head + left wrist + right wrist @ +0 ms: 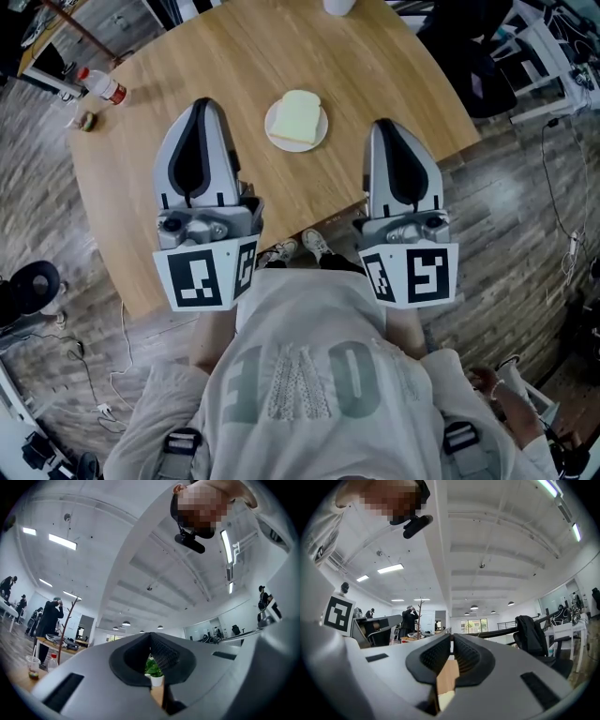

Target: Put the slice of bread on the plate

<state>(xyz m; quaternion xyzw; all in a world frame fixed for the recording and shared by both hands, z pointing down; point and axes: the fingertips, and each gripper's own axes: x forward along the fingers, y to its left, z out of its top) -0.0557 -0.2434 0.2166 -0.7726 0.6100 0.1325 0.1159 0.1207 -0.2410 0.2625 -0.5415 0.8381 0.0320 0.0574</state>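
Observation:
A pale slice of bread [297,115] lies on a small white plate [274,134] in the middle of the round wooden table [375,66]. My left gripper [202,103] hangs in the air on the near left of the plate, its jaws closed together and empty. My right gripper [384,124] hangs on the near right, also closed with nothing in it. Neither touches the plate or the bread. In the left gripper view the left gripper [150,634] points slightly upward at the ceiling. The right gripper view shows the right gripper [451,637] aimed across the room.
A plastic bottle [101,86] and a small cup [88,121] stand at the table's left edge, and a white cup [337,5] at its far edge. A dark chair [487,80] stands right of the table. Cables lie on the floor. People stand in the background.

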